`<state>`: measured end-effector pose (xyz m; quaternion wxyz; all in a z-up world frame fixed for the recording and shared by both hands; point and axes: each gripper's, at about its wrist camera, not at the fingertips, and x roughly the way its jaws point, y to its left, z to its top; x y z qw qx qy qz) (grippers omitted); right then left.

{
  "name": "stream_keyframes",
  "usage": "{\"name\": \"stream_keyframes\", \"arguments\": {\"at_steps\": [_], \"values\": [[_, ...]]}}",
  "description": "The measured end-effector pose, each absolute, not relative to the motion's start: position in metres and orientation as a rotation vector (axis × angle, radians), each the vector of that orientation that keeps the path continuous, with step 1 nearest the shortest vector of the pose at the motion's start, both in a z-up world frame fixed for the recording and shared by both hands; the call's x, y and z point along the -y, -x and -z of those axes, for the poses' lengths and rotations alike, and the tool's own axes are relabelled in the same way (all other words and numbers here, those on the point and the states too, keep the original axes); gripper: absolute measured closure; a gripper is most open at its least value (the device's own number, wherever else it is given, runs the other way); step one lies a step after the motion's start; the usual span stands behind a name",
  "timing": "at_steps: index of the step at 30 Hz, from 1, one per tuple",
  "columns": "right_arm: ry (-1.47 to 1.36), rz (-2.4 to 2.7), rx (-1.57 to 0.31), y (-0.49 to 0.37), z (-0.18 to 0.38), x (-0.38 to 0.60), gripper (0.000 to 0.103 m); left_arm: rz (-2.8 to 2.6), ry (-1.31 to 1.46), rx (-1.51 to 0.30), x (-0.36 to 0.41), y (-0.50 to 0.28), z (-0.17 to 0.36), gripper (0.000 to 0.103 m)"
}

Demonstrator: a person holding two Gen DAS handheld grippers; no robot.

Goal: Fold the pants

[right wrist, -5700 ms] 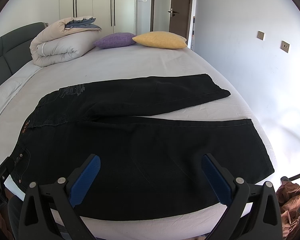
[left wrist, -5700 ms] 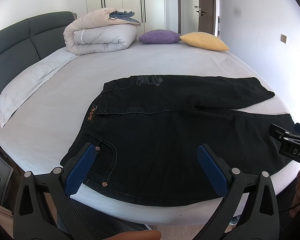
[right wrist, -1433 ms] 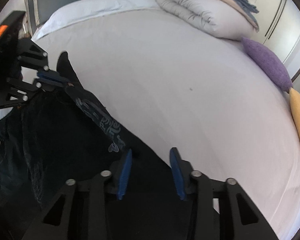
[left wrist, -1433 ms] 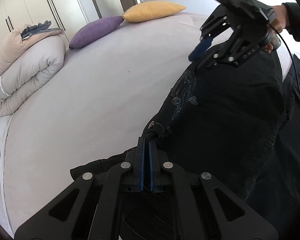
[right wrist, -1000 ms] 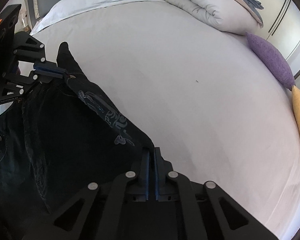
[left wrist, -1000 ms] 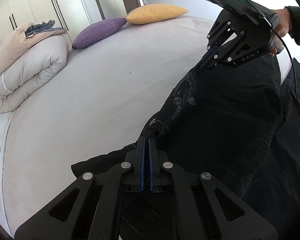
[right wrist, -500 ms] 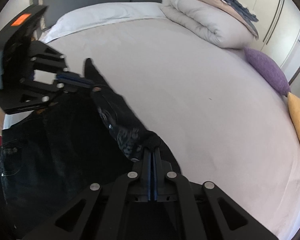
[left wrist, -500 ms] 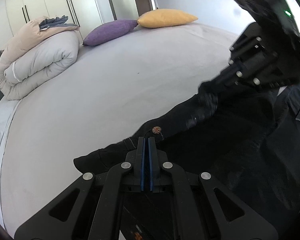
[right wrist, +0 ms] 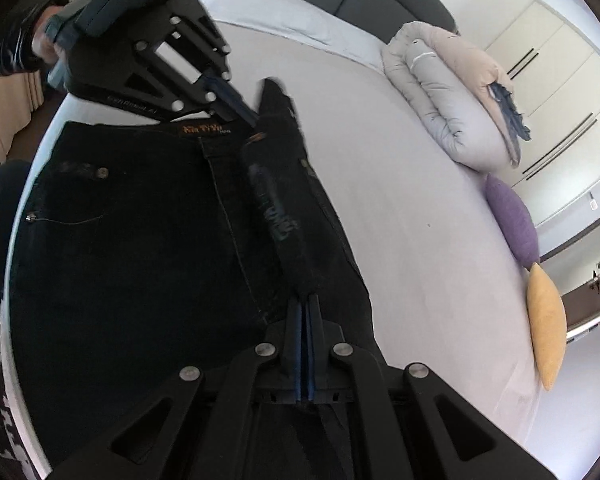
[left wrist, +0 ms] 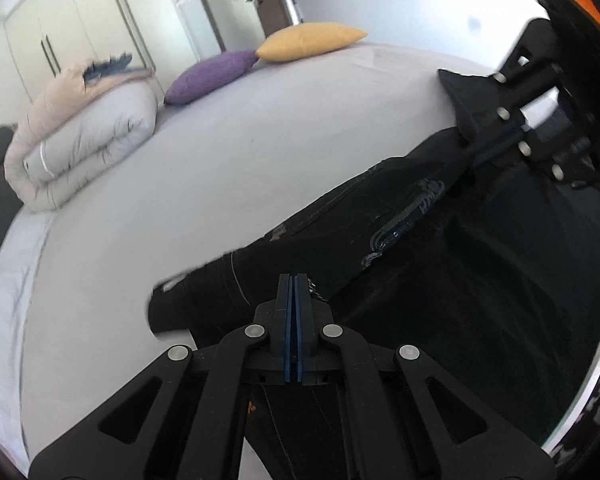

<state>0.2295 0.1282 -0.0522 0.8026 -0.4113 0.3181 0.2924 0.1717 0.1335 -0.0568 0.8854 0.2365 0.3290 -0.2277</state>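
The left gripper point(left wrist: 292, 280) was clenched on the edge of the black pants point(left wrist: 480, 280) near the waistband, and the right gripper point(right wrist: 305, 298) was clamped on the same edge further along, so both pinched dark cloth with no gap showing between the blue pads. The pants lay on the near part of the white bed point(left wrist: 220, 160), with the gripped edge raised off the sheet.

A second or so earlier the right gripper's jaws stood apart over the cloth; by this moment they had shut on it, and the lifted edge had been carried from the far side towards the near half of the pants. In my judgement one leg was being brought over the other, so the lengthwise fold was underway but not yet laid flat.

The right wrist view showed the brown waistband label point(right wrist: 204, 130), a rivet by the front pocket point(right wrist: 103, 172) and the person's hand point(right wrist: 44, 46) on the left gripper. The left wrist view showed none of these, but it gave the hem-side drape beneath the right gripper and more of the bare sheet beyond, with the rolled duvet point(left wrist: 84, 132) and two cushions well apart from the work.
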Motion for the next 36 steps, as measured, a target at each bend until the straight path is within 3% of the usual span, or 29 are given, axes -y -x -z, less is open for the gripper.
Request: {"name": "stream_keyframes", "arguments": {"at_steps": [6,10,11,14,15,22,28,31,32,33,35,36], "values": [[0.849,-0.594,-0.694,-0.227,0.048,-0.123,0.101,0.531,-0.397,-0.593,-0.138,-0.113,0.042,0.102],[0.781,-0.585,-0.696,-0.227,0.039,-0.123,0.101,0.419,-0.525,-0.557,-0.128,-0.085,0.052,0.099],[0.758,-0.586,-0.699,-0.229,0.034,-0.122,0.101,0.401,-0.566,-0.560,-0.125,-0.080,0.057,0.088],[0.711,-0.590,-0.705,-0.230,0.027,-0.117,0.101,0.328,-0.691,-0.550,-0.114,-0.070,0.075,0.001],[0.698,-0.591,-0.708,-0.229,0.024,-0.116,0.101,0.328,-0.706,-0.533,-0.112,-0.068,0.079,0.000],[0.618,-0.599,-0.721,-0.235,0.014,-0.105,0.101,0.149,-0.944,-0.352,-0.092,-0.087,0.096,0.001],[0.514,-0.607,-0.735,-0.250,0.003,-0.098,0.101,0.036,-1.122,-0.183,-0.085,-0.092,0.121,0.014],[0.475,-0.613,-0.736,-0.254,-0.002,-0.094,0.101,0.005,-1.167,-0.174,-0.082,-0.103,0.136,0.048],[0.470,-0.612,-0.736,-0.254,-0.002,-0.094,0.101,0.005,-1.168,-0.192,-0.082,-0.107,0.140,0.064],[0.466,-0.613,-0.738,-0.255,-0.002,-0.093,0.101,0.003,-1.163,-0.202,-0.083,-0.109,0.142,0.072],[0.469,-0.611,-0.738,-0.254,-0.002,-0.094,0.101,0.012,-1.141,-0.215,-0.084,-0.112,0.143,0.078],[0.476,-0.609,-0.737,-0.253,-0.001,-0.094,0.101,0.019,-1.120,-0.218,-0.085,-0.112,0.141,0.092]]}}
